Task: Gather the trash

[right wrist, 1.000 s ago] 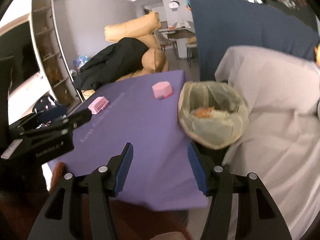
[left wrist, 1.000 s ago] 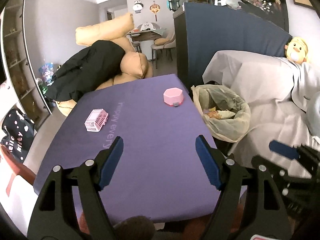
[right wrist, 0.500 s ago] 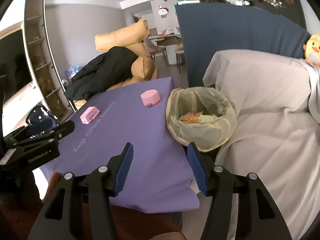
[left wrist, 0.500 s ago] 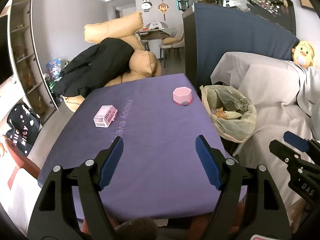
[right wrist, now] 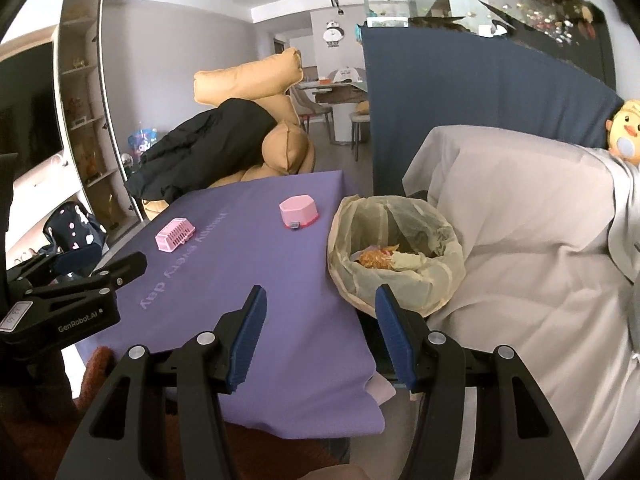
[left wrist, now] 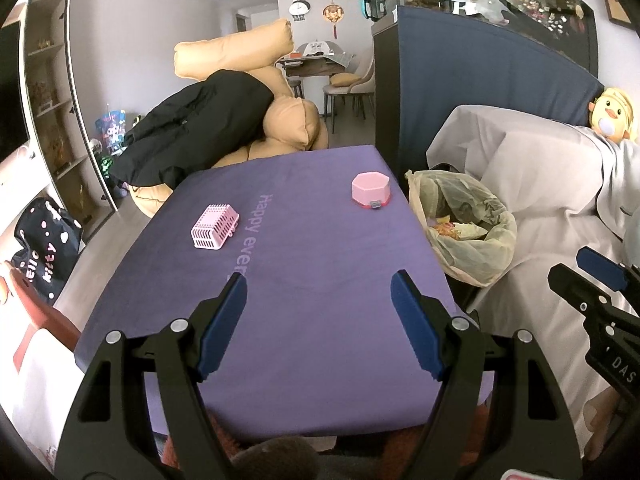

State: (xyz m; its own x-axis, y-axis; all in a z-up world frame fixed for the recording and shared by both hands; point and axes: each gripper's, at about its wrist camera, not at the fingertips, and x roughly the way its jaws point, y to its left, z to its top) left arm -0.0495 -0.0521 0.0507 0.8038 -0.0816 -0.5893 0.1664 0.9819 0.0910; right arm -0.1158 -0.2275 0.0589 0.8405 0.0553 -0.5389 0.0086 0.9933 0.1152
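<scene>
Left gripper (left wrist: 318,322) jaws wide (nothing held), right gripper (right wrist: 320,334) likewise

Purple-clothed surface (left wrist: 304,312) carrying pink slatted basket (left wrist: 215,227) left, pink hexagonal box (left wrist: 370,191) far right. Behind: tan cushions (left wrist: 236,54) draped with black jacket (left wrist: 192,130). Right: grey-covered sofa (right wrist: 532,232), yellow duck plush (left wrist: 611,114) on top.
</scene>
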